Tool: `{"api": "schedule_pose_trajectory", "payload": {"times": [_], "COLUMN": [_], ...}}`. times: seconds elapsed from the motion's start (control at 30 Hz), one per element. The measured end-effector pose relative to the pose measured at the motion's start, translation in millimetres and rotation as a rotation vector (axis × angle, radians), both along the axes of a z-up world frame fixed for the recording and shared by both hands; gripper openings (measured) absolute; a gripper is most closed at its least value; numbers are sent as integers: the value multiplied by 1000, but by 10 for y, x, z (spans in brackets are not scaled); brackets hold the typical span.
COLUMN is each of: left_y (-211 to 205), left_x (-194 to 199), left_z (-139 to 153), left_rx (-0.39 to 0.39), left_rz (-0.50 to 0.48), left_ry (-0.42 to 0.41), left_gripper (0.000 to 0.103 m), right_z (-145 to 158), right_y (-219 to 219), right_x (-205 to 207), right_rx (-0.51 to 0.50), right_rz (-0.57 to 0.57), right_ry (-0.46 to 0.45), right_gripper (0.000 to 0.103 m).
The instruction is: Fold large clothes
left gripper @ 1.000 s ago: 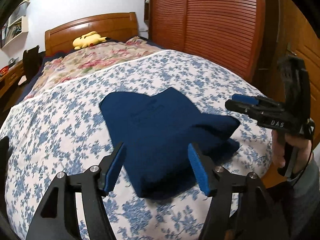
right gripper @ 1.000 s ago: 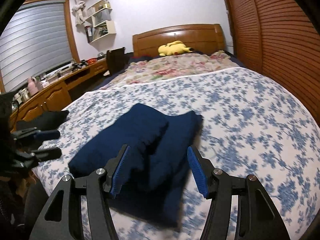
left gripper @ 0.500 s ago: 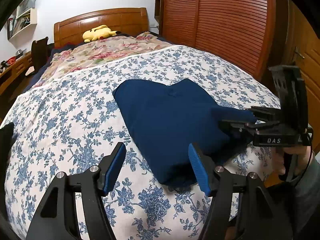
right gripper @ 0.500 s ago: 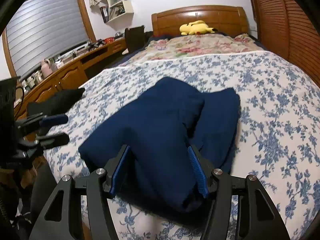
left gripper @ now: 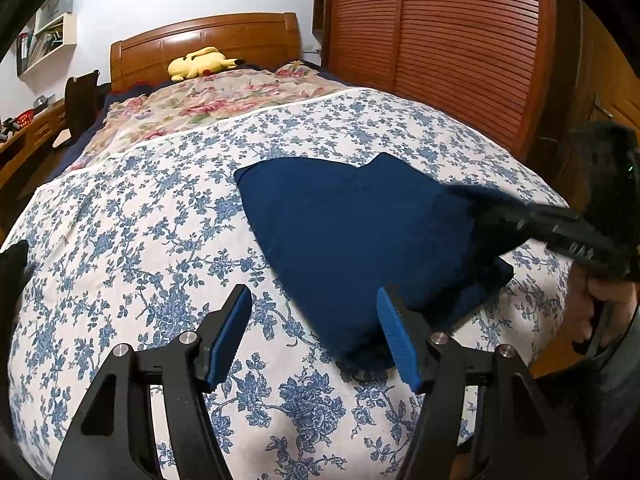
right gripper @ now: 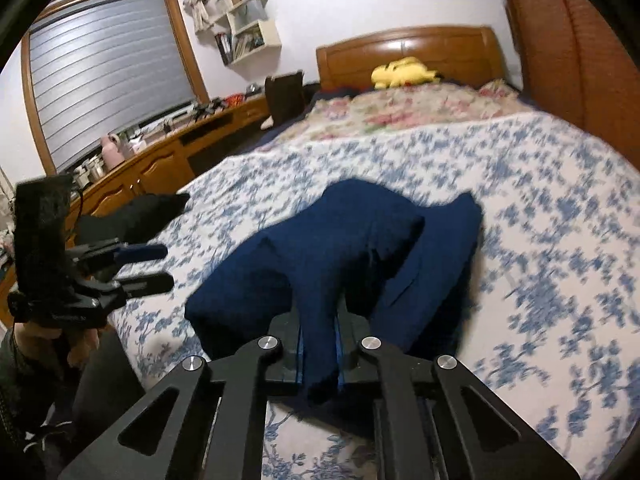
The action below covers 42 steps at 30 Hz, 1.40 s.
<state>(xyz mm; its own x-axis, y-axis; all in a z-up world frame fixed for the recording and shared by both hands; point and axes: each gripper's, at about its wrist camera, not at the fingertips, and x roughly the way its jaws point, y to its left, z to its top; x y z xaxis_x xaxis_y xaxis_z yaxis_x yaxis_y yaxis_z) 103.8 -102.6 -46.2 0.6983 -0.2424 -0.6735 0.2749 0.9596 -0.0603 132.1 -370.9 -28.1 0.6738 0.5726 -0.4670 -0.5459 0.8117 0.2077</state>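
Right wrist view alone: right gripper (right gripper: pixel 319 354) clamped on navy garment (right gripper: pixel 340 248); left gripper (left gripper: pixel 314 336) agape, empty.

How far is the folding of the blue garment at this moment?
Done: the navy garment lies partly folded on the floral bedspread. In hand: the right gripper is shut on its near edge; the left gripper is open, holding nothing. Left: the final fold.

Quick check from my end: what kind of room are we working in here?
Almost certainly a home bedroom. The navy garment lies on a bed with a floral quilt and a wooden headboard, a yellow plush toy by it, and a slatted wardrobe alongside.
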Motion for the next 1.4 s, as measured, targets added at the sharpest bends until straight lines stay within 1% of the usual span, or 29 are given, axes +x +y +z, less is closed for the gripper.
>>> {"api": "schedule_pose_trajectory", "payload": {"times": [0.07,0.13,0.17,0.2,0.27,0.3,0.37,0.43,0.47,0.5,0.53,0.6,0.7,0.77,0.83,0.9,0.93,1.03,1.07,1.2,1.33,1.4], "left_y": [-1,0,-1,0,6,-2,19,38,55,66,83,118,166,203,243,282,301,350,366,396,405,416], "left_x": [0,-5,-8,-11,-18,-22,-25,-37,-44,-54,-62,-72,-79,-90,-91,-97,-96,-96,-91,-62,-24,-14], "left_z": [-1,1,0,0,-4,-3,-16,-34,-48,-54,-65,-86,-113,-125,-135,-145,-149,-169,-178,-199,-226,-239], "left_rx": [1,1,0,-1,-4,-4,-11,-16,-19,-21,-24,-27,-28,-30,-31,-32,-34,-38,-42,-51,-54,-57], "left_rz": [-2,-4,-5,-5,-5,-5,-2,1,3,4,5,9,15,19,24,29,31,38,41,43,45,45], "left_ry": [-1,-3,-4,-5,-6,-5,-3,0,2,2,3,6,9,9,10,12,12,12,14,14,17,19], "left_gripper": [66,66,66,66,66,66,66,66,66,66,66,66,66,66,66,66,66,66,66,66,66,66], "right_z": [33,20,-27,-104,-247,-268,-231,-137,-91,-46,-10,50,91,60,-9,-111,-181,-493,-602,-657,-626,-534], "right_y": [-121,-214,-237,-252,-290,-279,-237,-229,-242,-241,-224,-189,-54,97,265,404,462,526,545,523,495,479], "right_x": [-40,-29,4,53,83,98,77,9,-30,-65,-93,-157,-210,-216,-202,-145,-90,146,177,194,190,93], "right_rx": [-8,-59,-101,-129,-125,-132,-155,-148,-138,-127,-116,-91,-64,-76,-113,-159,-188,-236,-255,-240,-239,-224], "right_rz": [-30,-95,-122,-117,-112,-120,-138,-156,-164,-171,-176,-164,-111,-73,-35,-14,-20,-24,-21,-31,-43,-47], "right_ry": [-19,-19,0,36,79,85,54,19,3,-14,-38,-80,-116,-123,-116,-88,-54,113,140,162,131,104], "right_gripper": [10,10,10,10,10,12,22,39,43,50,51,52,52,52,52,52,52,52,52,52,52,52]}}
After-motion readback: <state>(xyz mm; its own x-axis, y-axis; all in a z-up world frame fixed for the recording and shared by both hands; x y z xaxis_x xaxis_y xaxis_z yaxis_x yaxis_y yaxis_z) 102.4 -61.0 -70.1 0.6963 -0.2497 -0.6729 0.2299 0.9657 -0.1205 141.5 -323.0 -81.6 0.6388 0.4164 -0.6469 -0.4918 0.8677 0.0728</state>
